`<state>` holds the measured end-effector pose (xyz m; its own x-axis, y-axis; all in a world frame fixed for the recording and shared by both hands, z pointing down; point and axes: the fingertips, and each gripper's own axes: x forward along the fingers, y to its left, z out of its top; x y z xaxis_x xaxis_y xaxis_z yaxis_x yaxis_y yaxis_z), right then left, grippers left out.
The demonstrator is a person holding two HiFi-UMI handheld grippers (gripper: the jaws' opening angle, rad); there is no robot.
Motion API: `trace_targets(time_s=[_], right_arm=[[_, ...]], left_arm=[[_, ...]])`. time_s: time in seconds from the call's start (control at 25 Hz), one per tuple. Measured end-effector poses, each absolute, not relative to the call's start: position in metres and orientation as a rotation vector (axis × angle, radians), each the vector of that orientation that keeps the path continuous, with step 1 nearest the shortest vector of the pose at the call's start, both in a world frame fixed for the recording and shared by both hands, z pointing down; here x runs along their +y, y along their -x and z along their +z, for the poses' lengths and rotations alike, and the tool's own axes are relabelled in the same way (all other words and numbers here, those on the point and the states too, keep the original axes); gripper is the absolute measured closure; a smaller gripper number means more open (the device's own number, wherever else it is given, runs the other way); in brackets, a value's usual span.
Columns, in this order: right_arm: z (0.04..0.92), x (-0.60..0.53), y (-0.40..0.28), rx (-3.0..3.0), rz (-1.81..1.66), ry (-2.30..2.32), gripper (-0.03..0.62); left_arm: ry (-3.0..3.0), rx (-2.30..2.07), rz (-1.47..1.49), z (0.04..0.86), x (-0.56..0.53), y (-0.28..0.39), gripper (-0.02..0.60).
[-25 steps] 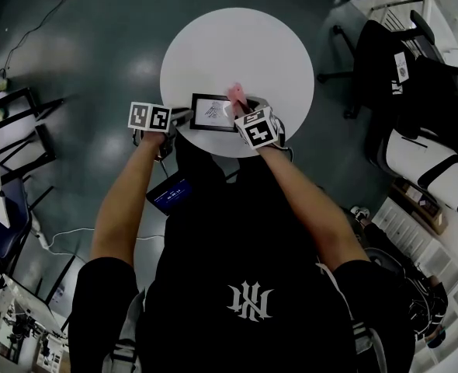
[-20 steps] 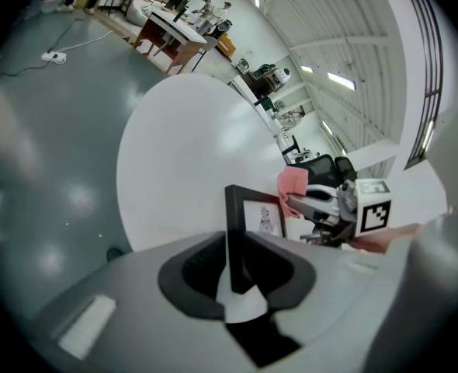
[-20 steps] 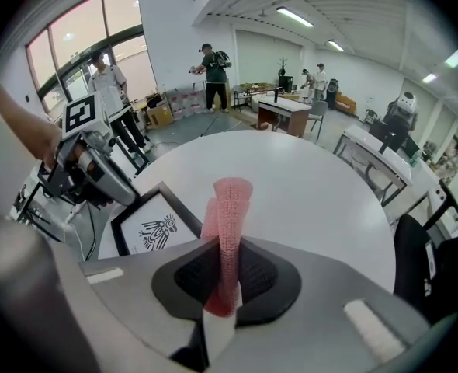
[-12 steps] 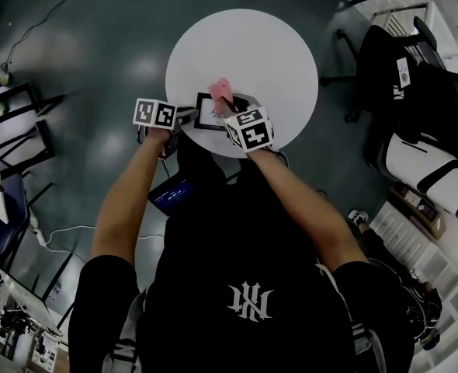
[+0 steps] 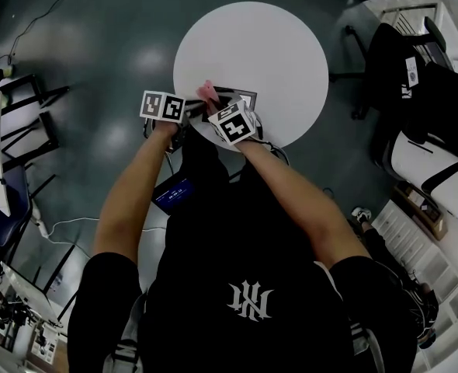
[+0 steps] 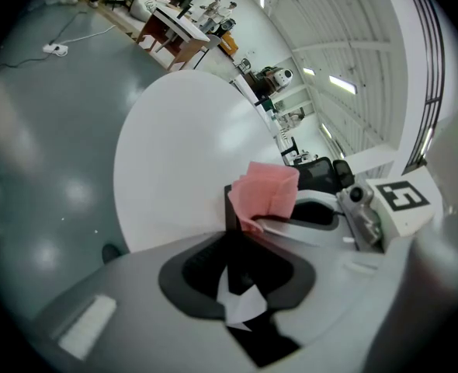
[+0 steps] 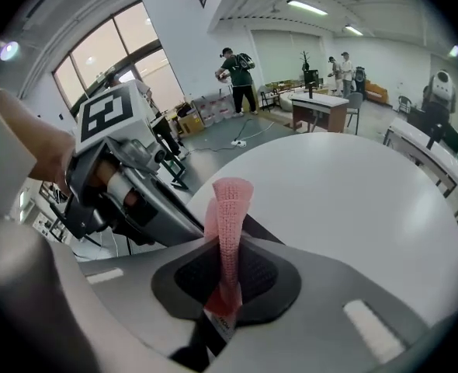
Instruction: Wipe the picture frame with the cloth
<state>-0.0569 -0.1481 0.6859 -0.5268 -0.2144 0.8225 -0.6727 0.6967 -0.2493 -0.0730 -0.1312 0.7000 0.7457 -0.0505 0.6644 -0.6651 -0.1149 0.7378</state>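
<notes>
Near the front edge of the round white table (image 5: pixel 268 45) lies the black picture frame (image 5: pixel 243 95), mostly covered by the two grippers. My left gripper (image 5: pixel 192 109) is shut on the frame's left edge; in the left gripper view that edge (image 6: pixel 230 222) runs as a thin dark strip out of the closed jaws. My right gripper (image 5: pixel 212 103) is shut on a folded pink cloth (image 5: pixel 208 91), which stands up over the frame's left end, close to the left gripper. In the right gripper view the cloth (image 7: pixel 229 208) rises straight from between the pads.
Black office chairs (image 5: pixel 400 61) stand to the right of the table, and a dark frame stand (image 5: pixel 27 123) sits on the floor at the left. Cables trail over the grey floor (image 5: pixel 97 37). Far off in the right gripper view, people (image 7: pixel 237 72) stand by desks.
My right gripper has carried the pink cloth leftwards across the frame, from its right part to its left end beside the left gripper. The left gripper still holds the frame's edge.
</notes>
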Motion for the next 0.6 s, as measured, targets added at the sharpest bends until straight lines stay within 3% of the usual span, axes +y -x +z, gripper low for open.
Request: trace_targets(time_s=[0.6], right_arm=[[0.697,-0.135,0.013,-1.976,0.704,-0.668,0.568]], left_arm=[[-1.641,-0.554,0.604,0.700,-0.131,0.070,0.517]])
